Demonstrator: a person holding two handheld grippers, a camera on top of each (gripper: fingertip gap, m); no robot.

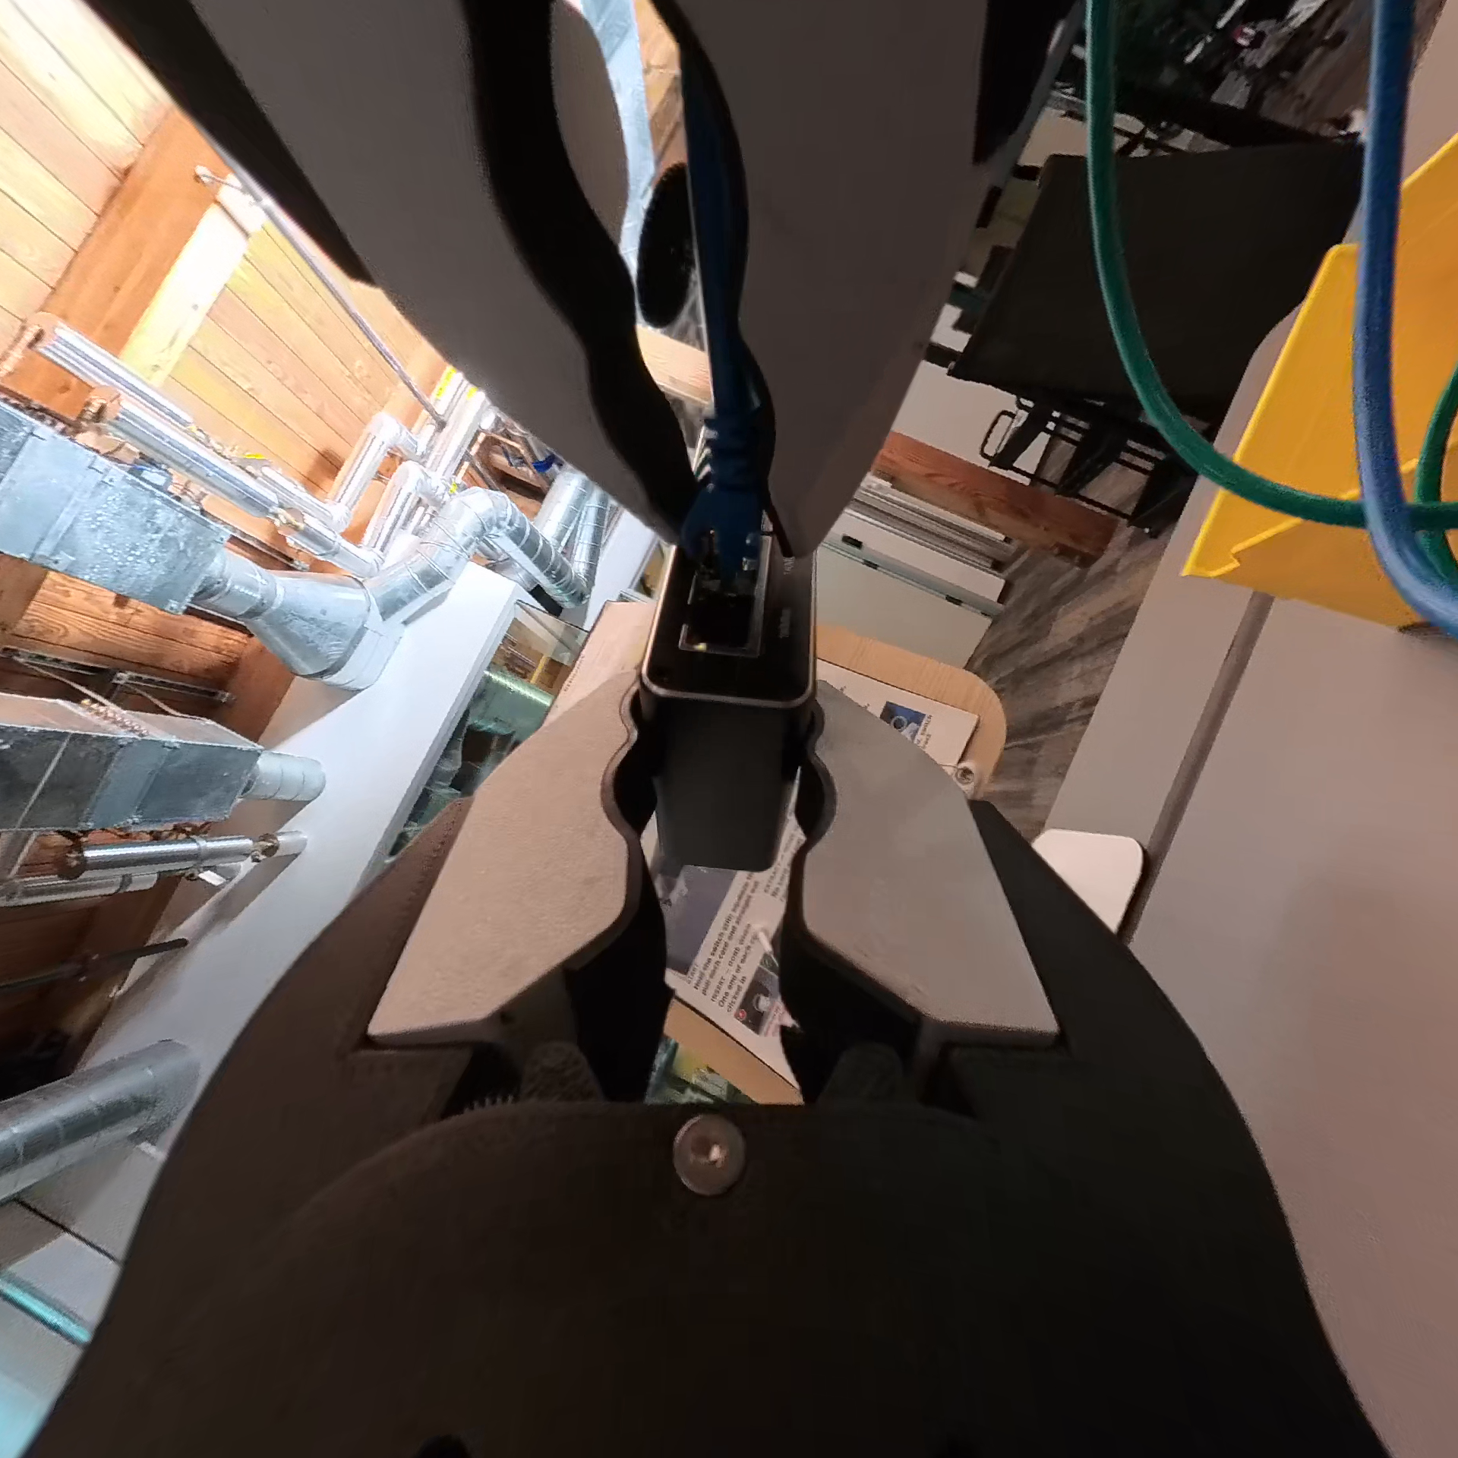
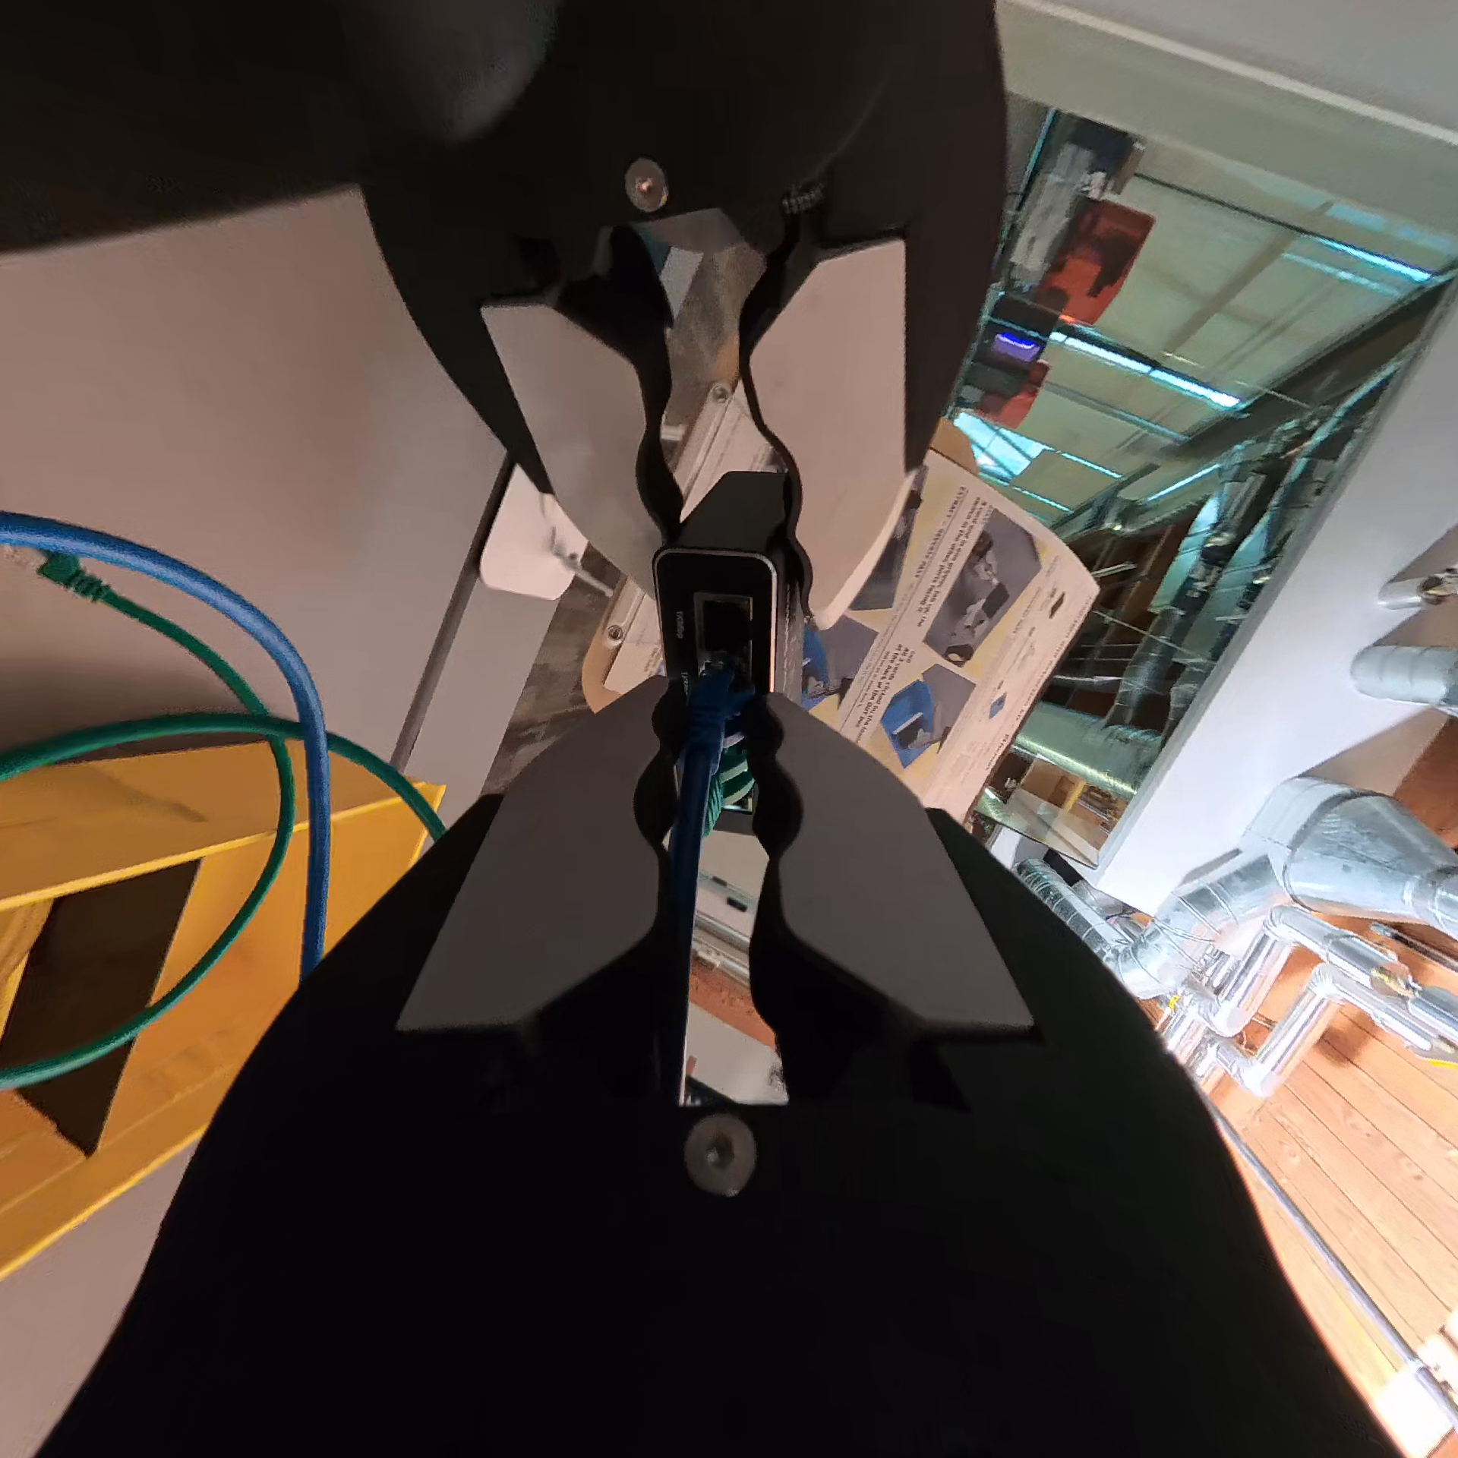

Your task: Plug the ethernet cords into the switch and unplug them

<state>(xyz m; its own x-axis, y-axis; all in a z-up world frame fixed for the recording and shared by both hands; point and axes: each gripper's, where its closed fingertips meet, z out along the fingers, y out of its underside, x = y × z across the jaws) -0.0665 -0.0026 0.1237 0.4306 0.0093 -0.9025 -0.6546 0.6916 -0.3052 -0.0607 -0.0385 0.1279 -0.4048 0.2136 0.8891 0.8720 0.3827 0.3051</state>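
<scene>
The switch (image 1: 722, 757), a small black box, is held up in the air, clamped between the fingers of the left gripper (image 1: 724, 745), which squeeze its two long sides just below the port face. That face points away from the left camera and toward the right gripper (image 2: 714, 714), which comes in from the opposite side, nose to nose with the switch.

The right gripper's fingers are drawn in tight around the blue ethernet cord (image 2: 698, 757), gripping it at the boot right behind the plug. The plug's tip sits at a port in the switch's face; whether it is fully seated, I cannot tell. The port beside it, nearer the left gripper, is open and dark. In the right wrist view there is a bit of green showing next to the blue boot, between the fingers, too cramped to make out.

From the switch the blue cord runs back between the right gripper's fingers, then loops out over the yellow bin (image 2: 118, 907) off to the side, on the grey table (image 2: 197, 394). A green ethernet cord (image 2: 260, 907) curls over that same bin, crossing the blue one, its free plug lying on the table beyond the bin. Behind the switch lies a printed instruction sheet (image 2: 970, 631).
</scene>
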